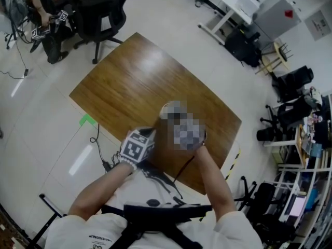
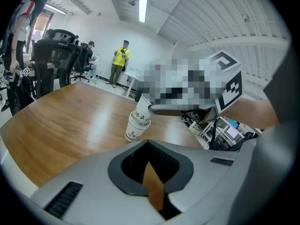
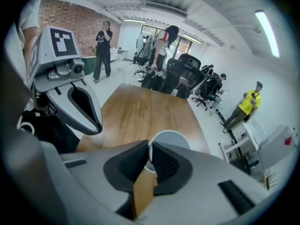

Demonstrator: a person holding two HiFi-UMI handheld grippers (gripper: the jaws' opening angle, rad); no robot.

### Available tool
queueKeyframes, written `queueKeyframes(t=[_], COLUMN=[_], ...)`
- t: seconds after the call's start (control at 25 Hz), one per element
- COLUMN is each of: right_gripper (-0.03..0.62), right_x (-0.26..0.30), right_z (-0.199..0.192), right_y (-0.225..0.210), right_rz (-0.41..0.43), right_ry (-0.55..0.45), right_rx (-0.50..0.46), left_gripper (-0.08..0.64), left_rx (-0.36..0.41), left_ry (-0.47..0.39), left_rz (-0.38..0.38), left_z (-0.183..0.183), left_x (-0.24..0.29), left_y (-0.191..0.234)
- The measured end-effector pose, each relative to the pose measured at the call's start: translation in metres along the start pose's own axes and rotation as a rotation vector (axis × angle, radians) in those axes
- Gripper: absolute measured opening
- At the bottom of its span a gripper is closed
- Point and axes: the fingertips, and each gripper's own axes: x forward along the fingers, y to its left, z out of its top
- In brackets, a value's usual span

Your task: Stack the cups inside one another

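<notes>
upper cup (image 2: 142, 108): white paper with print. It is tilted, with its base set into the mouth of the lower cup; how deep it sits cannot be read.
lower cup (image 2: 133, 131): upright on the table, on the half nearer the person. It may already be more than one cup nested, but the rims are too small to count.
right gripper (image 3: 149, 149): clenched on the upper cup's rim, with the thin white wall pinched between its pads. It points steeply down.
left gripper (image 2: 149, 145): jaws closed together with nothing between them. It is held to one side, near the cups and apart from them.
table (image 1: 140, 82): brown wood grain, glossy, with a pale streak of glare across it. It stands cornerwise to the person.
floor (image 1: 46, 118): pale and shiny.
green tape mark (image 1: 87, 120): on the floor, just beside the table's left corner.
black cable (image 1: 96, 144): trails on the floor along the near left edge of the table.
office chair (image 1: 101, 14): black, beyond the far corner of the table, with seated people next to it.
person in a yellow top (image 2: 121, 62): standing by a white desk at the far wall.
brick wall (image 3: 70, 18): on the opposite side of the room.
ceiling strip light (image 2: 143, 6): lit.
racks (image 1: 306, 149): cluttered, along the right side of the room.
</notes>
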Motion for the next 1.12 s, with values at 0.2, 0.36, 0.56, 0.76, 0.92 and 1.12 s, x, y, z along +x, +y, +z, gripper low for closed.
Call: queueKeyframes(t=[0.2, 0.36, 0.56, 0.76, 0.92, 1.12], right_gripper=[0.031, 0.031, 0.031, 0.058, 0.058, 0.06], right_x=[0.01, 0.019, 0.033, 0.04, 0.045, 0.044], right_z=[-0.008, -0.011, -0.019, -0.022, -0.024, -0.022], right_y=[0.0, 0.004, 0.01, 0.01, 0.011, 0.013], right_rz=[0.022, 0.038, 0.058, 0.064, 0.069, 0.061], right_ry=[0.026, 0.044, 0.077, 0.088, 0.095, 0.083], right_rx=[-0.018, -0.042, -0.054, -0.057, -0.047, -0.037], left_gripper=[-0.005, -0.005, -0.005, -0.005, -0.005, -0.005], left_rx=[-0.013, -0.024, -0.039, -0.048, -0.061, -0.055], left_ry=[-0.004, -0.007, -0.006, -0.008, 0.0, -0.004], left_rz=[0.014, 0.027, 0.04, 0.053, 0.05, 0.055], left_z=[0.001, 0.0, -0.003, -0.003, -0.008, -0.009], left_x=[-0.001, -0.004, -0.006, -0.008, -0.008, -0.011], left_y=[0.002, 0.008, 0.014, 0.019, 0.02, 0.023])
